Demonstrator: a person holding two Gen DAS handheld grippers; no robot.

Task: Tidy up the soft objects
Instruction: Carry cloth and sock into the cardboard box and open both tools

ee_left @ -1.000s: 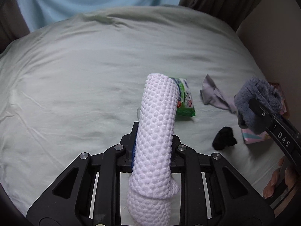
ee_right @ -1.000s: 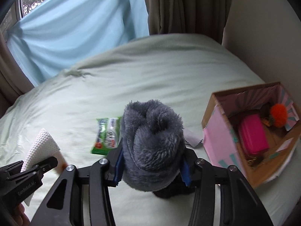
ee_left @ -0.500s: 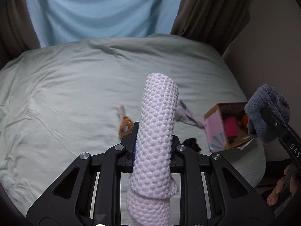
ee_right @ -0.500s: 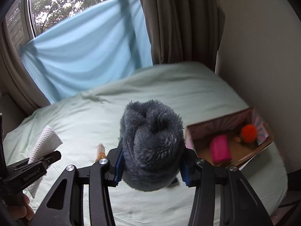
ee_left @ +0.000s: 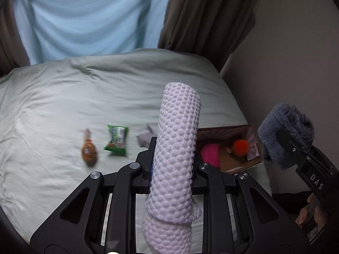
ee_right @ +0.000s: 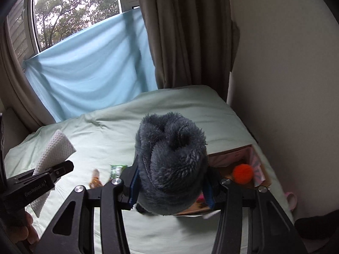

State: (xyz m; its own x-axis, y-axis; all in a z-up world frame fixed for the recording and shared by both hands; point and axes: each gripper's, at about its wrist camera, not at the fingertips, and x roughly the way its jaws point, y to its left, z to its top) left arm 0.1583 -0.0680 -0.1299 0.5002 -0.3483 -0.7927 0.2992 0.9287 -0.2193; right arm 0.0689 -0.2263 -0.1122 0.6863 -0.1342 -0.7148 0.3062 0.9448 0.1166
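Fingers of left gripper pinch white waffle cloth roll, held upright above bed. Fingers of right gripper clamp grey fluffy sock, raised over near right bed edge. Cardboard box at right edge holds pink item and orange pompom; rolls partly block view of it. Green packet, brown snack bag, grey cloth lie left of box.

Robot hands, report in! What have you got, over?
Left gripper shut on white waffle cloth. Right gripper shut on grey fluffy sock. Both held above bed; open cardboard box ahead, right. Nothing blocking.
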